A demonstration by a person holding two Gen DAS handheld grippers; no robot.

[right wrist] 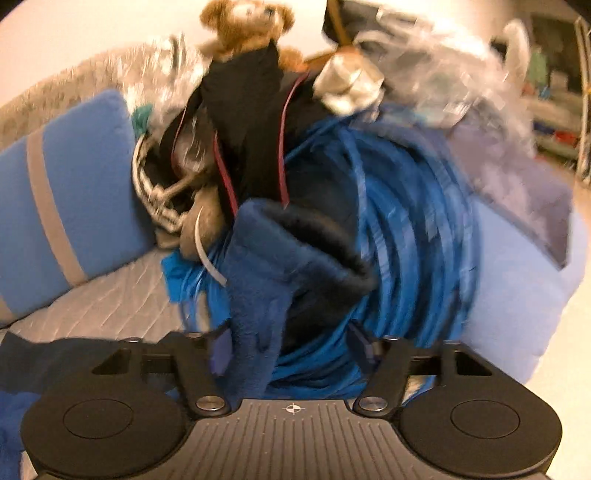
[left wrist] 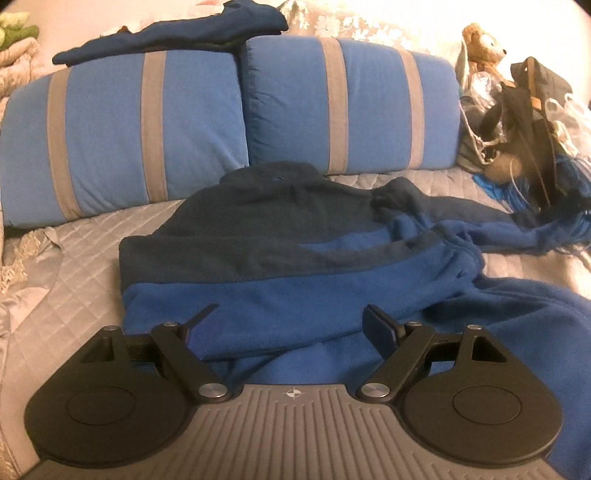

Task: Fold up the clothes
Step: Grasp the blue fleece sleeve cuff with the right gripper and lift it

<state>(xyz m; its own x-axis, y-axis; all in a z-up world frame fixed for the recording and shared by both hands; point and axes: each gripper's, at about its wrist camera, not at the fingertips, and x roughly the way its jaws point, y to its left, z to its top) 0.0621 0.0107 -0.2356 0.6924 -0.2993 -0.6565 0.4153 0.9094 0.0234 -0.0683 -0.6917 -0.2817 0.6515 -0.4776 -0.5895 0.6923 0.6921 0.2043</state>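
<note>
**Blue fleece on a crowded bed**

On the quilted grey bedspread lies a two-tone blue fleece garment, dark navy above and brighter blue below, partly folded, with one sleeve trailing off to the right. Behind it stand two blue pillows with grey stripes, and a second dark blue garment rests on top of them. To the right sits a heap of clutter: one brown teddy bear, a dark bag, clear plastic wrapping and a coil of blue cord.

The left gripper hovers low over the fleece's near edge, its fingers spread wide and holding nothing. The right gripper faces the clutter; its fingers are spread, and a sleeve end of the fleece stands up between them, against the left one. That view is blurred. No readable writing shows anywhere.
</note>
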